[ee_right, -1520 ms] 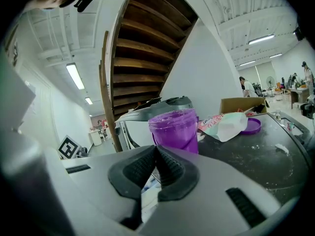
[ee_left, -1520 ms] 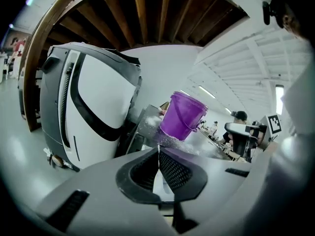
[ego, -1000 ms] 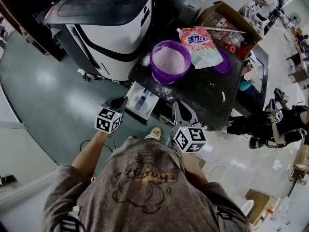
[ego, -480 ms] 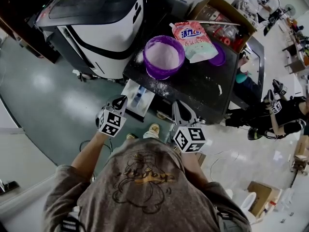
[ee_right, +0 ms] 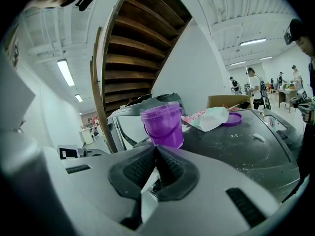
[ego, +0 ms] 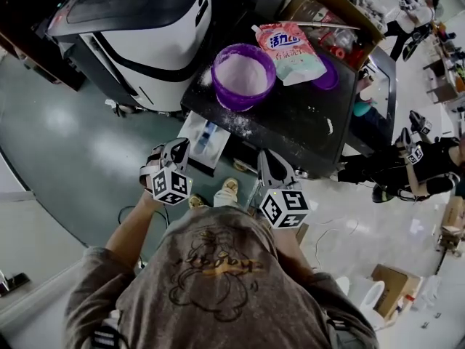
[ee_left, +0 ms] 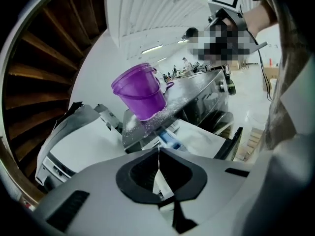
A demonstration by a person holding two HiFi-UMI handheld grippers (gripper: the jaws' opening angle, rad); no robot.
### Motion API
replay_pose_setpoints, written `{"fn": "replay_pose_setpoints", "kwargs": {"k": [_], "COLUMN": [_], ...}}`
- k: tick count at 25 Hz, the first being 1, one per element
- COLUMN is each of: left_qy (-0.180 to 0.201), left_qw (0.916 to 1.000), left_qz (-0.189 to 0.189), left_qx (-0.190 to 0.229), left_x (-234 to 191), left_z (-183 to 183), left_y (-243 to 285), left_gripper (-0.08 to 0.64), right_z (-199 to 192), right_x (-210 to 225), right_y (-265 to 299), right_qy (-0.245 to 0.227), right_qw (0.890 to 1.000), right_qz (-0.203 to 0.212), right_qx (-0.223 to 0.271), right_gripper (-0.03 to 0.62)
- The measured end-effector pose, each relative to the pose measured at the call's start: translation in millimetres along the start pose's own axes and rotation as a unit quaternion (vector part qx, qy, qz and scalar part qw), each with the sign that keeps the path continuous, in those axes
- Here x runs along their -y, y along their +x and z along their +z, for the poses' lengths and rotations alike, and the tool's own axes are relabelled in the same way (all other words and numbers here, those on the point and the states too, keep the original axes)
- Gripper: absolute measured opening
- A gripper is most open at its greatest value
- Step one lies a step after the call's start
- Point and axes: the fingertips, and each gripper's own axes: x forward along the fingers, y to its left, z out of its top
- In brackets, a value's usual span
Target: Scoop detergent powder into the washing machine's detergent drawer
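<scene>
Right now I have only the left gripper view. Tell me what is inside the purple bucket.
Observer: The head view shows the purple bucket filled with white powder.
Operator: Report what else lies near it.
Observer: A detergent pouch lies flat beside the bucket, and a purple lid shows at the pouch's edge.
Operator: Give me the right gripper's state.
Observer: The right gripper is shut with nothing between its jaws, and it points at the bucket.
</scene>
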Motion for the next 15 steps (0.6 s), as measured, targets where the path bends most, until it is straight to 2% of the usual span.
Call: {"fn": "replay_pose_setpoints", "kwargs": {"k": [6, 15], "left_qy": [0.079, 0.18], "left_qw": [0.9963, 0.9823], "left_qz": [0.025, 0.037], "left_qx": [0.02, 0.037], "left_x": [8, 18], "left_z": [5, 13], "left_y": [-5, -8], "left_gripper": [0.023, 0.023], "right_z": [-6, -9], "right_x": [-1, -3], "right_y": [-5, -9], "right_qy": [0.001, -0.004], "right_qw": [1.0, 1.0], "right_qz": [-0.003, -0.004], "right_qx": [-0.006, -0.009], "right_gripper": [-0.003, -0.003]}}
